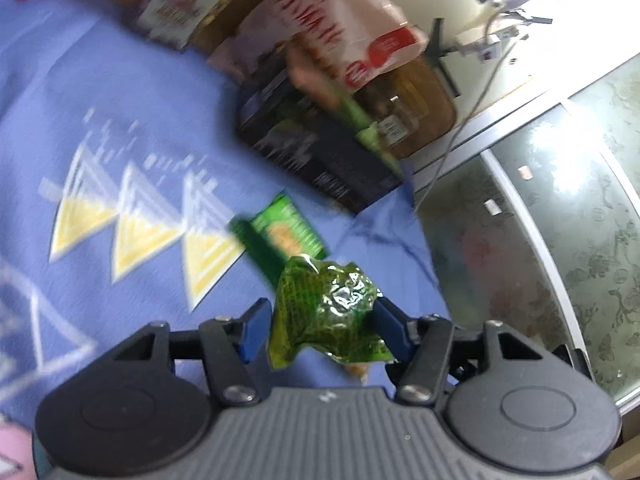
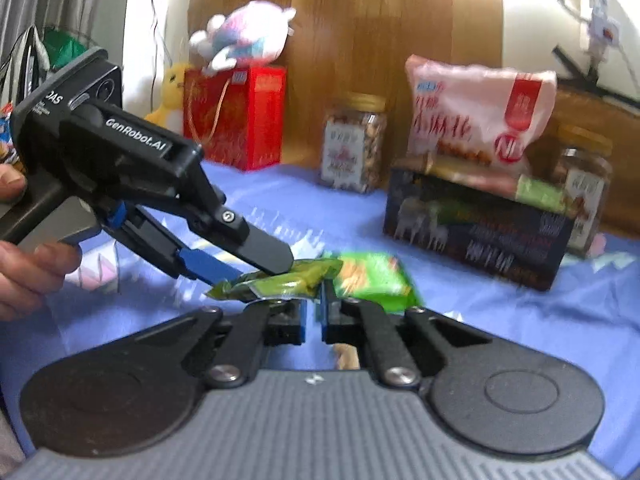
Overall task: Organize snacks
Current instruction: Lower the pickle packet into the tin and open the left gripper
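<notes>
A crumpled dark green snack packet [image 1: 324, 312] sits between the blue pads [image 1: 256, 320] of my left gripper [image 1: 320, 320], which is shut on it and holds it above the blue cloth [image 1: 120, 120]. In the right wrist view the left gripper [image 2: 256, 272] reaches in from the left with that packet [image 2: 276, 282]. My right gripper [image 2: 314, 312] is shut just below the packet's near edge, and whether it touches the packet I cannot tell. A second, brighter green packet [image 2: 372, 276] [image 1: 284, 236] lies on the cloth behind.
A dark box [image 2: 476, 236] bears a pink snack bag [image 2: 476, 112]. Beside them stand clear jars [image 2: 354, 144] [image 2: 584, 176], with a red gift box [image 2: 236, 116] and plush toys [image 2: 244, 36] at the back left. A hand [image 2: 24, 272] grips the left tool. The cloth ends at the right [image 1: 416, 216].
</notes>
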Demonstrator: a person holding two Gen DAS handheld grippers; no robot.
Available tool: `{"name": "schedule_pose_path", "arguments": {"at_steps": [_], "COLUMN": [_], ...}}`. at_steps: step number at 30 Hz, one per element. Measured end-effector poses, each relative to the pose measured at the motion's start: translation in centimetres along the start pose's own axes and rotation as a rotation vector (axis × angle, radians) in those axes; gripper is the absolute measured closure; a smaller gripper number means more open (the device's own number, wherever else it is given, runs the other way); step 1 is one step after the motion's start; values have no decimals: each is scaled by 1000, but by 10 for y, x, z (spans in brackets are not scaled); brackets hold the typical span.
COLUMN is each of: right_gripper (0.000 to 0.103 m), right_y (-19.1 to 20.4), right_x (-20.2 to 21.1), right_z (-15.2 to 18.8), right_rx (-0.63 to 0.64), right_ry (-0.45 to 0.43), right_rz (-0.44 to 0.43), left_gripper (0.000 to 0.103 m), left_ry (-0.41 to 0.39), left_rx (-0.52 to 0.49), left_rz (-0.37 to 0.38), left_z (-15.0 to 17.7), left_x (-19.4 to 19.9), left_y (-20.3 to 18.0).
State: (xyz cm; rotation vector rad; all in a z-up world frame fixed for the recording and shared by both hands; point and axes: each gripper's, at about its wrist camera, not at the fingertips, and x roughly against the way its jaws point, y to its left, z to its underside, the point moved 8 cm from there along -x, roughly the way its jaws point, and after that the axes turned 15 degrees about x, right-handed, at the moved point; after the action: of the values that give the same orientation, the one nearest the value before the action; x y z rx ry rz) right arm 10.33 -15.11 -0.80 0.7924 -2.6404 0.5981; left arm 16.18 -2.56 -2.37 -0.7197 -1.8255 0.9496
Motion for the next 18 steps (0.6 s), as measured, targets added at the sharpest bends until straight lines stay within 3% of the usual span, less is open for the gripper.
{"name": "schedule_pose_path", "arguments": {"at_steps": [10,15,18], "right_gripper": [94,94,88], "right_y": [-73,-126,-151], "right_x": [-25,-61,-83], "right_z": [-48,-45,-34], "right_rx": [-3,-34,-50], "right_ry": [-105,-68,-16], "right_rz": [120,161,198], "left_gripper": [41,40,39], "left_ry": [-87,-99,-113], "left_rx": [-187,-184,-198], "left_rz": [-15,-67,-117], "left_z": [-78,-123,-138], "left_x": [-36,-83,-108], "left_y": [-79,-84,-79]}}
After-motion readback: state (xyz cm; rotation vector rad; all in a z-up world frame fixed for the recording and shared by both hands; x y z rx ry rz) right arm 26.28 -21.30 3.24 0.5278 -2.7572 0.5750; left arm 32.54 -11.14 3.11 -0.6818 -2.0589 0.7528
